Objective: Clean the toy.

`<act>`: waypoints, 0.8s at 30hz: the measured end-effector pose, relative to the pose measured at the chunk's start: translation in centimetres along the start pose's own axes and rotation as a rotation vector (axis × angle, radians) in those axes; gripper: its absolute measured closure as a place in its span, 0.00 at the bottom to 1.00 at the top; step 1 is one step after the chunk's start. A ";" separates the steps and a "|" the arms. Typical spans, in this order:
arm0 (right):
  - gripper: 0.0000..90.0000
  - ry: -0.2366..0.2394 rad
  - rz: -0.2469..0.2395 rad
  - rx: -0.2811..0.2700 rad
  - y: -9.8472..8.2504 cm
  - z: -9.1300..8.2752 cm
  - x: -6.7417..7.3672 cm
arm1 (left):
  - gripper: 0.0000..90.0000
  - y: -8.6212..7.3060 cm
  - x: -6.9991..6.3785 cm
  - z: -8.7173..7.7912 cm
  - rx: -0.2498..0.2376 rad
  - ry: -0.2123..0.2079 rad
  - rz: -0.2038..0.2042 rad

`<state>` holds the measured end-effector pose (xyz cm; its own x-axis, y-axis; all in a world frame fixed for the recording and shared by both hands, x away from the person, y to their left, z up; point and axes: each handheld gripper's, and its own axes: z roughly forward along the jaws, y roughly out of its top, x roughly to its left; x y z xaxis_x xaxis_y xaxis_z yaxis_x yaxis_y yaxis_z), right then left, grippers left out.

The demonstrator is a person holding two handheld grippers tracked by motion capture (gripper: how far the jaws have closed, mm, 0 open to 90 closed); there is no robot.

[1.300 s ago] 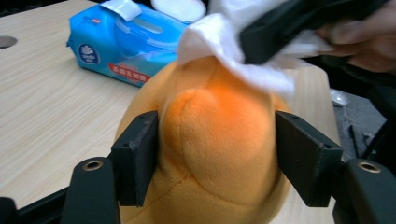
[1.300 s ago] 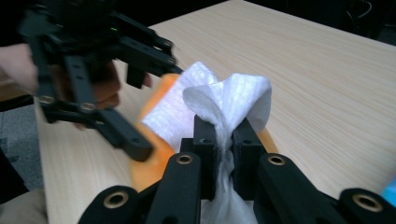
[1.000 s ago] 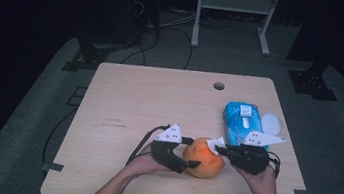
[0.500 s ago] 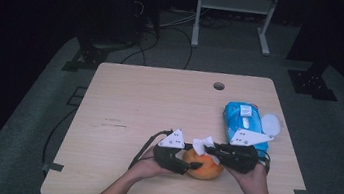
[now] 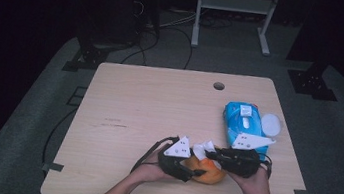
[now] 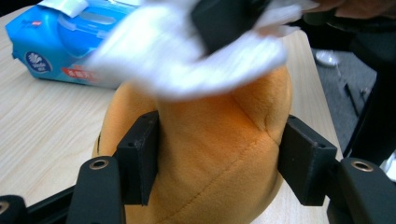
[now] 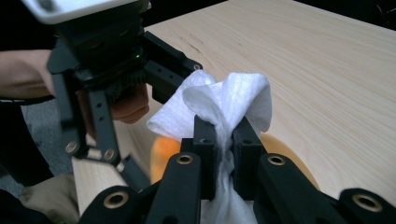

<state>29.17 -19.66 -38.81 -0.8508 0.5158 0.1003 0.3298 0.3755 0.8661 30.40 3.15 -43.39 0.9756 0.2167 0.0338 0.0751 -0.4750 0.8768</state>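
An orange plush toy (image 5: 210,173) lies near the table's front edge. My left gripper (image 5: 186,169) comes at it from the left; its jaws have just been closing and the pads (image 6: 140,158) now press into the plush (image 6: 210,154) from both sides. My right gripper (image 7: 223,135) is shut on a bunched white wipe (image 7: 233,98). In the high view that right gripper (image 5: 216,157) holds the wipe (image 5: 202,149) against the top of the toy. The wipe (image 6: 187,60) looks blurred in the left gripper view.
A blue pack of wet wipes (image 5: 242,121) lies right of centre, just behind my right hand, with a round white lid (image 5: 271,124) beside it. The wooden table (image 5: 159,105) has a small hole (image 5: 219,86) near its far edge. Dark floor and cables surround it.
The left gripper has slid right onto the orange toy and closed on it. The right gripper with the wipe has shifted slightly left over the toy's top.
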 end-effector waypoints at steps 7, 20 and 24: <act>0.92 -0.097 0.062 0.009 -1.2 -1.3 -2.6 | 0.41 -0.5 1.0 -0.5 -0.025 -0.006 -0.061; 0.92 0.013 0.070 -0.053 -1.3 -1.9 -0.7 | 0.40 -0.6 1.6 -0.4 -0.049 0.020 -0.148; 0.92 0.069 0.043 -0.060 -0.3 -0.8 0.4 | 0.40 -0.7 1.7 -0.5 -0.051 0.026 -0.162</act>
<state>28.36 -20.23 -38.65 -0.8634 0.4753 0.1693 0.3428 0.3063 0.8881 31.93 4.32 -43.72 0.9460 0.3089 -0.0979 0.2195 -0.3884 0.8950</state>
